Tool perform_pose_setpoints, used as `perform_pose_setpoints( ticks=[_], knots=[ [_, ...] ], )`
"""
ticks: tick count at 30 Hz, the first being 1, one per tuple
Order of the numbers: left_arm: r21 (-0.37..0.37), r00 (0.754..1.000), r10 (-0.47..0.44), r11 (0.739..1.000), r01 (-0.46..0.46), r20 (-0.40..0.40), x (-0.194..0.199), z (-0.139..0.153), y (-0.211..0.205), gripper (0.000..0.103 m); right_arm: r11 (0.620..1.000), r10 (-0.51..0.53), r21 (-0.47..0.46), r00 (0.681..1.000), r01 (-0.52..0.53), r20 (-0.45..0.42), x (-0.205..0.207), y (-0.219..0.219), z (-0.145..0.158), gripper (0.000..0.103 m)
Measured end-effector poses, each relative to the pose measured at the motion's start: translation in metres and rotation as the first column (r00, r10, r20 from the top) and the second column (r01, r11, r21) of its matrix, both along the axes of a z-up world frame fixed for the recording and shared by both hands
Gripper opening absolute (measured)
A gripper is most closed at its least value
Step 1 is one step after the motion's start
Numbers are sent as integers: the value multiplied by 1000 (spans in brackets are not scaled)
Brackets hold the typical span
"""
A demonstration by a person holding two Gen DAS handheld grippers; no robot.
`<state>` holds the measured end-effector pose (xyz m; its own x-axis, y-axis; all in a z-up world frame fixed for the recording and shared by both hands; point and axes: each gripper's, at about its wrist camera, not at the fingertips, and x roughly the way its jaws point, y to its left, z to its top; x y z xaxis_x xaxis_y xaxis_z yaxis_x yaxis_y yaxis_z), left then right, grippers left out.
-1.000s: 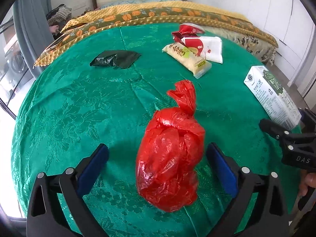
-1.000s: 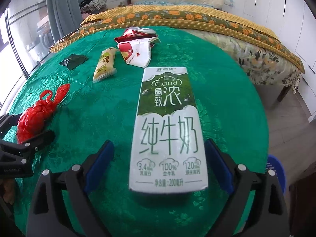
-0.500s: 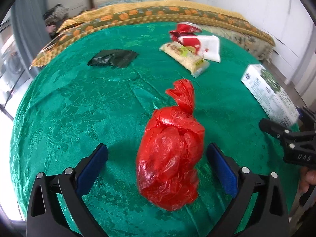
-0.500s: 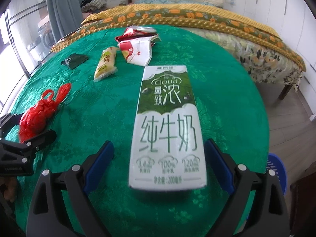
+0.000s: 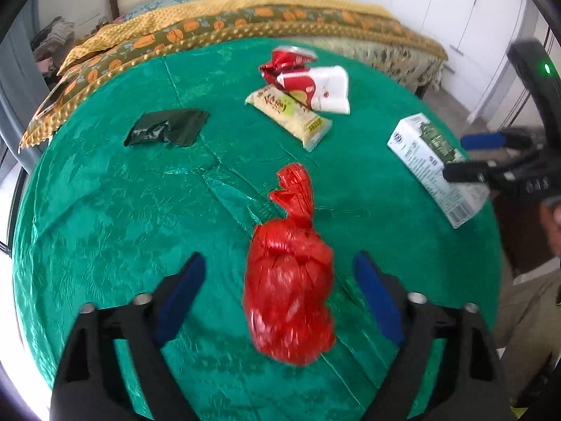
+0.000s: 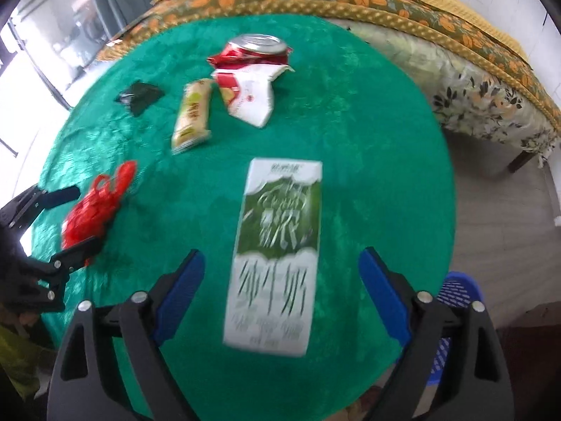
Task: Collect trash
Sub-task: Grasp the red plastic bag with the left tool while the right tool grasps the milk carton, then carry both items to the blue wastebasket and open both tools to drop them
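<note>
Both tools have pulled up and back since a second ago, so the table looks smaller in each view. The left gripper (image 5: pixel 278 282) stays spread wide, the knotted red plastic bag (image 5: pixel 289 291) lying between its blue pads, untouched. The right gripper (image 6: pixel 282 279) is equally spread around the milk carton (image 6: pixel 277 256) flat on the green tablecloth (image 6: pixel 368 147). Farther ahead lie a yellow snack packet (image 6: pixel 193 117), white pouch (image 6: pixel 252 96), crushed red can (image 6: pixel 252 49) and black wrapper (image 5: pixel 168 128).
</note>
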<state>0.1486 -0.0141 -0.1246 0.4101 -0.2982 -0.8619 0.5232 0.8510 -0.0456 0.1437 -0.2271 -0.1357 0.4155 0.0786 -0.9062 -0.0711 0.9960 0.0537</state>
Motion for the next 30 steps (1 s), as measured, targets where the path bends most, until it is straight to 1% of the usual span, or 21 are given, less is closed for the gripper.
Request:
perform_pose_setpoints(
  ticks=[1,2,4,5,6,7,9,11,14,17,19,21,22,23,25,26,30],
  knots=[
    [12,1000,1,1000,-1,2,2,0,-2,81,1000,-6,-1,1000,6,-6,3,-1,0,80],
    [20,1000,2,1000,-2,6,4,0,-2,78,1000,-13,-2,1000,13,-13,6,-1,-1,75],
    [34,1000,3,999,-3,7,7,0,-4,70,1000,-17,-16,999,17,-32,11,0,-3,64],
    [41,1000,1,999,-1,2,9,-1,-5,61,1000,-18,-12,999,18,-50,12,0,-5,52],
    [46,1000,-3,999,3,-2,9,-1,-6,49,1000,-16,-4,998,16,-57,12,-1,-6,49],
    [51,1000,-6,999,6,-4,9,-2,-7,44,1000,-14,-4,998,14,-59,10,-1,-6,49],
    [48,1000,-2,999,2,6,7,0,-7,43,1000,-10,-2,999,10,-35,4,-2,0,49],
    [2,1000,-8,1000,8,6,4,7,-6,42,999,-8,35,1000,8,1,-5,-5,10,49],
    [-42,999,-31,999,33,33,-7,23,-16,42,997,-6,82,998,0,64,-21,-16,29,49],
    [-95,996,-76,992,80,50,-21,41,-40,42,993,-35,115,992,22,119,-40,-46,45,49],
    [-132,993,-106,985,113,58,-32,51,-60,42,992,-69,114,988,53,136,-52,-72,49,49],
    [-181,989,-139,972,147,52,-41,58,-87,42,992,-113,77,983,103,146,-64,-102,48,49],
    [-204,987,-155,966,160,42,-46,59,-100,42,988,-151,58,978,144,146,-72,-123,44,49],
    [-234,983,-179,955,180,26,-52,59,-119,42,981,-191,54,972,185,139,-79,-144,38,49],
    [-269,974,-225,938,219,9,-64,58,-151,42,964,-266,59,957,260,115,-91,-181,24,49],
    [-283,965,-261,926,251,1,-72,56,-177,42,953,-303,59,947,299,105,-98,-200,16,49],
    [-290,943,-332,904,314,-15,-87,40,-249,43,913,-408,50,910,405,77,-117,-256,-10,49]
  ],
)
